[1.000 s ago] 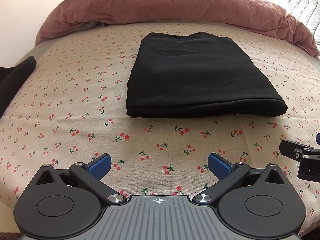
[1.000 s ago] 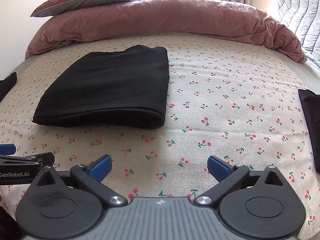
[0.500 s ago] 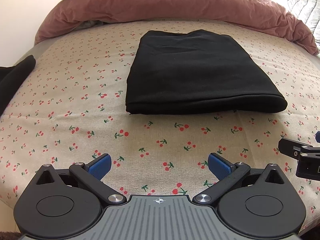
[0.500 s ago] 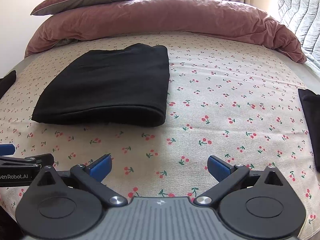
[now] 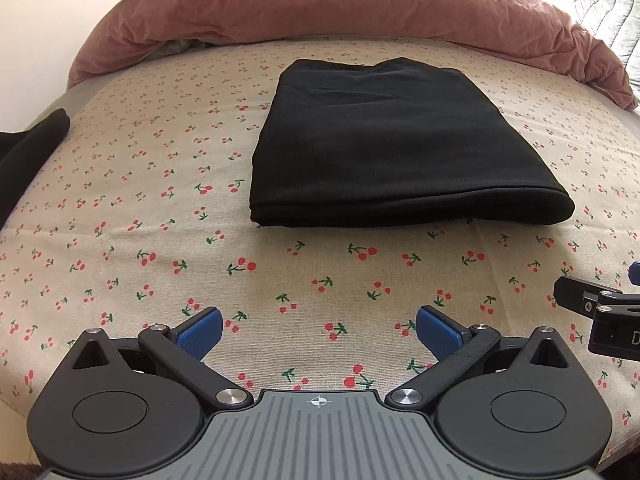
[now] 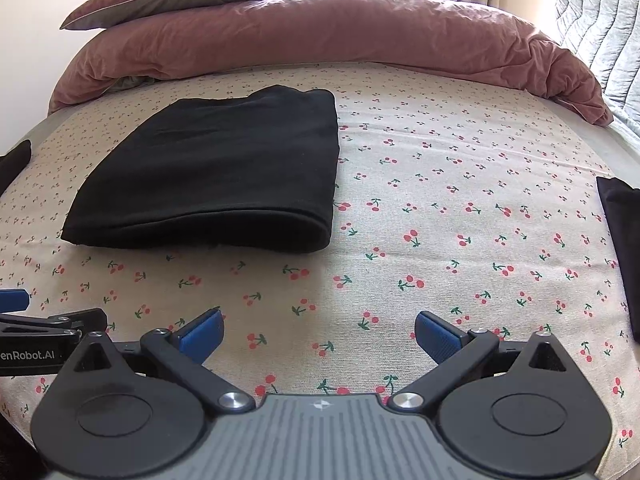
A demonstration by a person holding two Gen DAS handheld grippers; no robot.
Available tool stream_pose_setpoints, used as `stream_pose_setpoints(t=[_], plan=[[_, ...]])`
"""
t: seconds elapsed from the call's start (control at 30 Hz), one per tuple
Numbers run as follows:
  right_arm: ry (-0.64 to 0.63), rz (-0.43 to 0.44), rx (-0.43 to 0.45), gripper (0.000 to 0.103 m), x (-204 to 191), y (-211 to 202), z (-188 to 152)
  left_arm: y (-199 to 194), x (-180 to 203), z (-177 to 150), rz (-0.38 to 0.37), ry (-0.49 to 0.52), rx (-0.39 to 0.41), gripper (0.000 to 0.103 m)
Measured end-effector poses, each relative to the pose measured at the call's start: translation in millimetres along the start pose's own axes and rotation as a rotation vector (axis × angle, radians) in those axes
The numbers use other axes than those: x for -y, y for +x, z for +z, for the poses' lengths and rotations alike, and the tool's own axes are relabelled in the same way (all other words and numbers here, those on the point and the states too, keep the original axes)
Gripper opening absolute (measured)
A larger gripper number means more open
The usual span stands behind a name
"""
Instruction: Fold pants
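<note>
Left wrist view: pants (image 5: 384, 152) are seen folded into a compact black rectangle on the cherry-print sheet (image 5: 120, 240), at 12 o'clock from the left gripper (image 5: 318, 330), well apart from it. Jaws are spread wide, nothing held; likely parked clear because the fold is judged complete. Rounded fold edge faces the camera, stacked loose edges point to 12 o'clock toward the pink duvet (image 5: 360, 8). Long axis is judged to run 6-to-12, though fisheye stretch makes this uncertain. The right gripper's tip (image 5: 600, 312) is seen at 3 o'clock. Right wrist view: the pants (image 6: 224, 168) lie at 11 o'clock from the right gripper (image 6: 318, 332), also spread wide and empty, off the cloth. Rounded fold again faces the camera, axis slanting from 7 to 1 o'clock. More black fabric (image 6: 620, 240) is seen at 3 o'clock, apparently kept aside from the folded piece.
</note>
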State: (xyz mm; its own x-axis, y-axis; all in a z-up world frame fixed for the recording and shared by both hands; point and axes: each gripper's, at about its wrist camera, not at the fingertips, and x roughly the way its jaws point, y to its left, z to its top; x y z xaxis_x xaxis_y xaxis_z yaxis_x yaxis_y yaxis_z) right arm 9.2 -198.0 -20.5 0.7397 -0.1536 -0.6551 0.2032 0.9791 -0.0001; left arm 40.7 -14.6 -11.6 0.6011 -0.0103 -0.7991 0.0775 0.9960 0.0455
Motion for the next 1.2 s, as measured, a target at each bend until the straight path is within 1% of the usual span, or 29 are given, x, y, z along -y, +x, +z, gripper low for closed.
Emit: stream_pose_setpoints(t=[1.2], plan=[[-0.006,-0.002,-0.003,0.102,-2.7,0.7,-0.9,0.1,-0.3,-1.2,-0.006,0.002,-0.002,0.103]])
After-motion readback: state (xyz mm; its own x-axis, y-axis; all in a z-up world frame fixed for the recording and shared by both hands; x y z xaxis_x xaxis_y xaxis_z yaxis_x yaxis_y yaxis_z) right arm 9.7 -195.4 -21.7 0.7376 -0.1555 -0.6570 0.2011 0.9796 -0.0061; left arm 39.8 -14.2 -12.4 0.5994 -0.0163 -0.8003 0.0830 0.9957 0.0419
